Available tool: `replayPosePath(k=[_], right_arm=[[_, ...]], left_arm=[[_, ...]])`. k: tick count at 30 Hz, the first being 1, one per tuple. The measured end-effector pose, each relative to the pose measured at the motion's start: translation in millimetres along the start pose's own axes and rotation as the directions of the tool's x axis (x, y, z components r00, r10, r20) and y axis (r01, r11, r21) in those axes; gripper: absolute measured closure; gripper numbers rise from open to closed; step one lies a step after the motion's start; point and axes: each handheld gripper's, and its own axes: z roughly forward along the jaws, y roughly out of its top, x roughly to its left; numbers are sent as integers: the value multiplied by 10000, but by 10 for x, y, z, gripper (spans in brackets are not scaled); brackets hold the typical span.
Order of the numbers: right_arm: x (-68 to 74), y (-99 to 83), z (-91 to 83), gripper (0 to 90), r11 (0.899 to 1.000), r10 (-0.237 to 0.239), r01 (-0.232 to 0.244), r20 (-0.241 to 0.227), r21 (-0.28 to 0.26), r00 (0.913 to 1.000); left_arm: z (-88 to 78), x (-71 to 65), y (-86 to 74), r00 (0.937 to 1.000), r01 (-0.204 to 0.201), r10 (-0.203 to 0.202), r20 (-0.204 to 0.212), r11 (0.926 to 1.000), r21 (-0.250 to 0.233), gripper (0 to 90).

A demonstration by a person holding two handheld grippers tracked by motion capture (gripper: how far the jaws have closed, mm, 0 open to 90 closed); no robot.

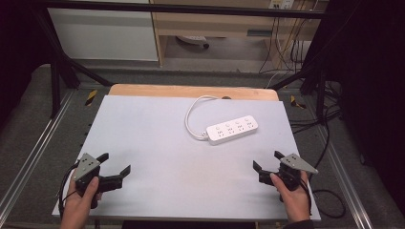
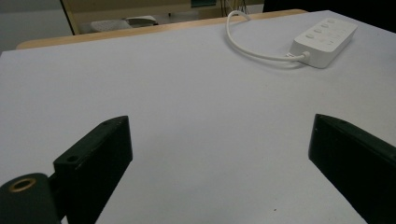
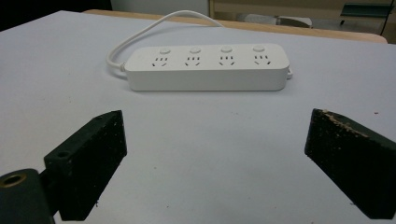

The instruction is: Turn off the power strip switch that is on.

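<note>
A pale grey tabletop (image 1: 157,143) with a wooden far edge stands inside a black metal frame (image 1: 191,9). Beyond it are a wooden cabinet (image 1: 210,24), a white panel (image 1: 105,33) and loose black cables (image 1: 286,47) on grey floor (image 1: 28,119).

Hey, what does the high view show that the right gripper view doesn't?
High view alone: both hands, the left tool and right tool seen from above with jaws apart, plus the floor and cables around the table.

Right gripper view alone: the power strip up close, its four sockets and four round buttons clear.

Both: the white strip, its looping cord and the pale tabletop.
</note>
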Motion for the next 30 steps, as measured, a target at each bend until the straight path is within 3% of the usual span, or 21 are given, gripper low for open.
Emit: replayPosePath(k=[11,17,24,30], right_arm=[[1,13,-29,32,10000,-33,36,-354,78,9994],[7,9,-42,50,9985,-439,441,48,-313,9990],[12,14,-63,65,9997,-95,95,-10,-206,10000],[45,85,-133,68,9989,175,-177,-59,-425,9998]], left_arm=[[10,-12,1,10000,-17,17,41,10000,17,61],[11,-10,0,10000,-19,19,33,10000,29,62],[11,-9,0,10000,-87,87,35,9999,65,62],[5,-7,-1,10000,-45,45,55,10000,33,62]])
